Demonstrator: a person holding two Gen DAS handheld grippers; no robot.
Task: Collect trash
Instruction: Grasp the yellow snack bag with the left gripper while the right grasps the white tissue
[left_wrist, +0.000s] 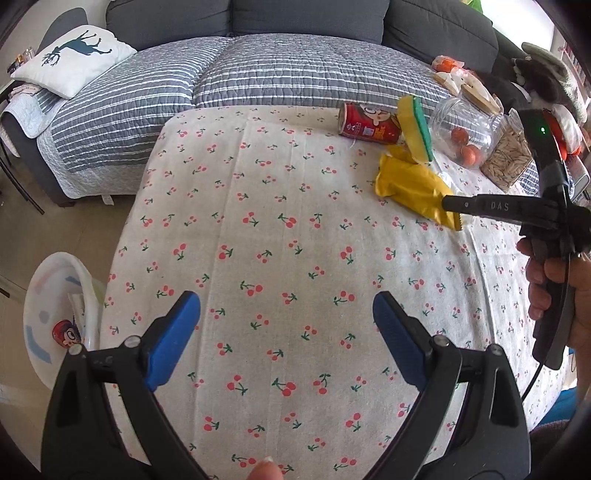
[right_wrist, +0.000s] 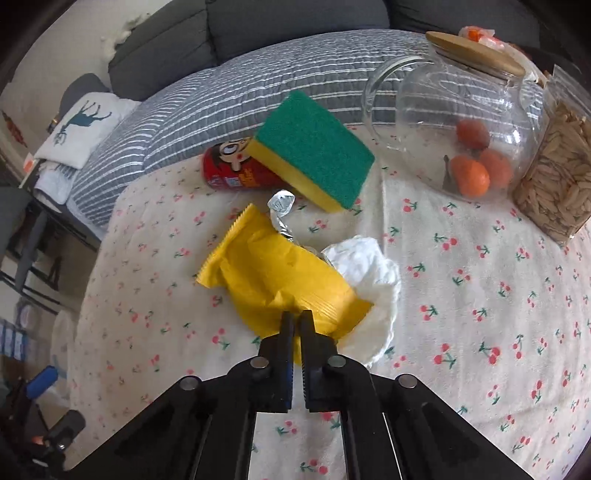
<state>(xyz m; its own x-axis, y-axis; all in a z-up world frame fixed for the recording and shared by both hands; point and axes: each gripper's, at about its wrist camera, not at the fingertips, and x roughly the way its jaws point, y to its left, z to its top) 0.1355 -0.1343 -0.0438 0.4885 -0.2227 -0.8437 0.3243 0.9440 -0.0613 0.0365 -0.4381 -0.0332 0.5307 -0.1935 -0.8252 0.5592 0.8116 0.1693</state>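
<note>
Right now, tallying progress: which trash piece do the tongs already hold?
The yellow snack wrapper: right tongs pinch its edge; the red can lies free.

A matt cotton-like cloth (right_wrist: 461, 314) printed with cherries is covering the worktop. The yellow wrapper (right_wrist: 280, 273) is looking like crinkled, faintly glossy plastic film, with silvery foil (right_wrist: 281, 206) showing at its 12 o'clock and crumpled white paper (right_wrist: 373, 269) at its 3 o'clock. The sponge (right_wrist: 317, 151) is showing a rough green scouring face over soft yellow foam. The jar (right_wrist: 458, 122) is gleaming clear glass under a smooth wooden lid (right_wrist: 474, 51). The red can (right_wrist: 236, 173) is looking glossy.
</note>
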